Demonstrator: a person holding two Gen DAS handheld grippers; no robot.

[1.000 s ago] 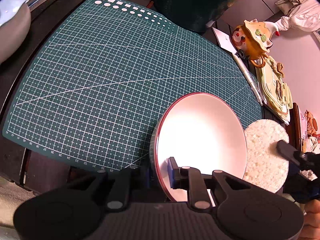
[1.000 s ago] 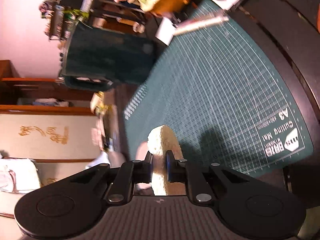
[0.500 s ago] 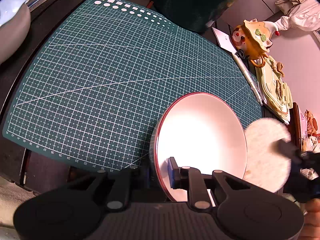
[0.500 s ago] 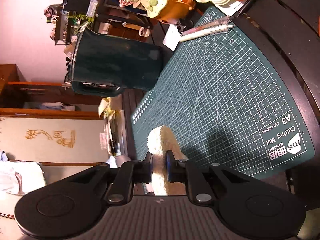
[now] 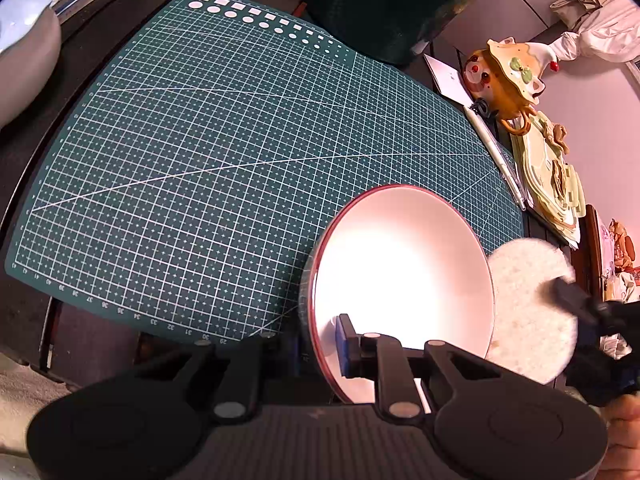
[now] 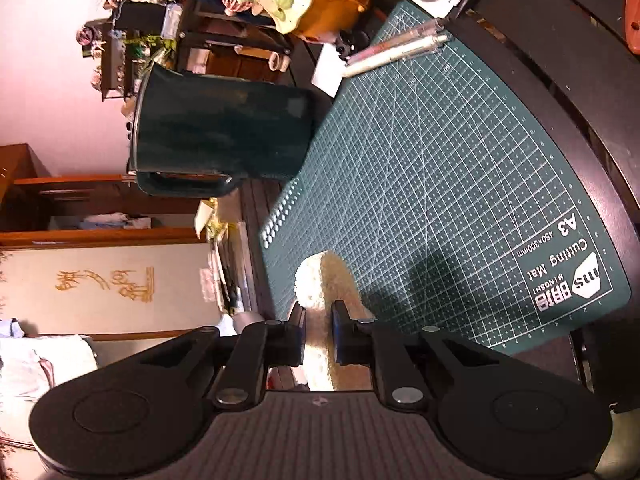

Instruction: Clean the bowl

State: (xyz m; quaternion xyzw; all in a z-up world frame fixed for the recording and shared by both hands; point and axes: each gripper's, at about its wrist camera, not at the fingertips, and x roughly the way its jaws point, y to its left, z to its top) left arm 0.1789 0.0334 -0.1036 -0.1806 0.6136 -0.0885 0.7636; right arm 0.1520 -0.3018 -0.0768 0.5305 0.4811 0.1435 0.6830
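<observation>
A white bowl (image 5: 404, 276) with a dark red rim stands tilted over the near right corner of the green cutting mat (image 5: 224, 152). My left gripper (image 5: 320, 340) is shut on the bowl's near rim, one pad inside and one outside. Just right of the bowl hangs a round pale sponge (image 5: 528, 312), blurred, beside the rim and outside the bowl. In the right wrist view my right gripper (image 6: 318, 334) is shut on that sponge (image 6: 324, 280), which sticks out edge-on past the pads above the mat (image 6: 432, 184).
A dark green jug (image 6: 224, 136) stands at the mat's far edge. Pens (image 5: 500, 156), a clown-shaped ceramic pot (image 5: 508, 76) and stacked pale green trays (image 5: 556, 184) lie along the mat's right side. A grey rounded vessel (image 5: 24, 60) sits far left. A hand (image 5: 624, 436) shows at bottom right.
The sponge shifted slightly beside the bowl's right rim and is now blurred. The right wrist view swung a little, bringing more of the jug and clutter into view. The bowl and left gripper stayed put.
</observation>
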